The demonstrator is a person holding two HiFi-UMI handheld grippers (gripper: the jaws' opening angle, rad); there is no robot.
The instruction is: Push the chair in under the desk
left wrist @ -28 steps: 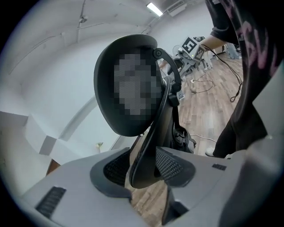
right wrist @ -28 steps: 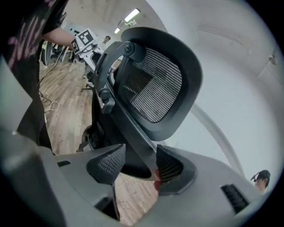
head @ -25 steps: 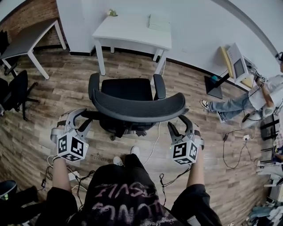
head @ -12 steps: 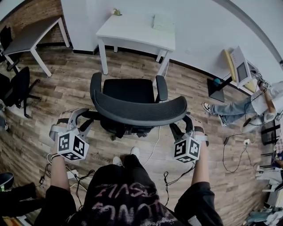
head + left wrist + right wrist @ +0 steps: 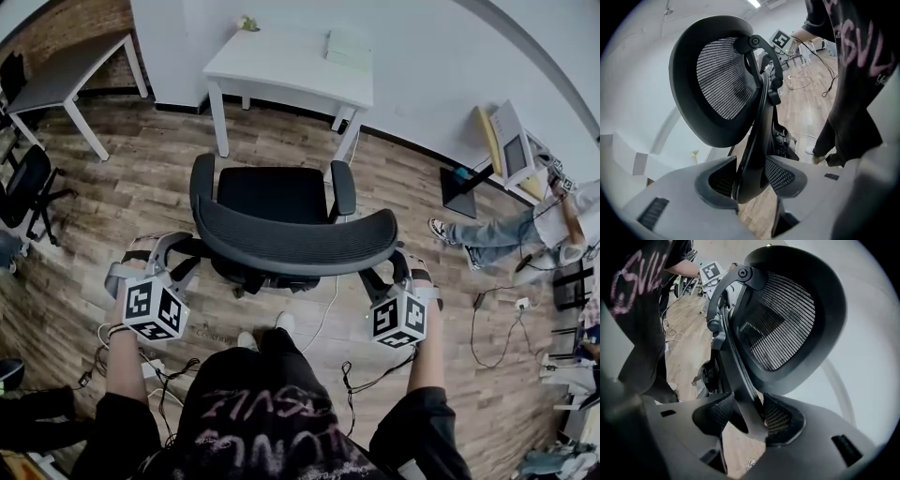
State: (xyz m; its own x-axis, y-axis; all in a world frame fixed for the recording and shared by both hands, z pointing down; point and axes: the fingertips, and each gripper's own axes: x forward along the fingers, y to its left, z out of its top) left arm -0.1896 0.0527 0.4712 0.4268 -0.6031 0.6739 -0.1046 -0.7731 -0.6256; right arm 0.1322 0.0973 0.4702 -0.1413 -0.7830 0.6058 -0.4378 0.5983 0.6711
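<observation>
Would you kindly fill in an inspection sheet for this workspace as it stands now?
Surface: wooden floor; white desk at the far side.
Job's things: black chair stands in front of the desk, not yet pushed under it.
Clutter: flat pale item and small object on the desk.
Grippers: left gripper shut on the backrest edge; right gripper has just been closing, its pads now on the backrest edge.
Cables: white cable on the floor behind the chair; black cables at right.
Surroundings: grey table, second chair, seated person.
</observation>
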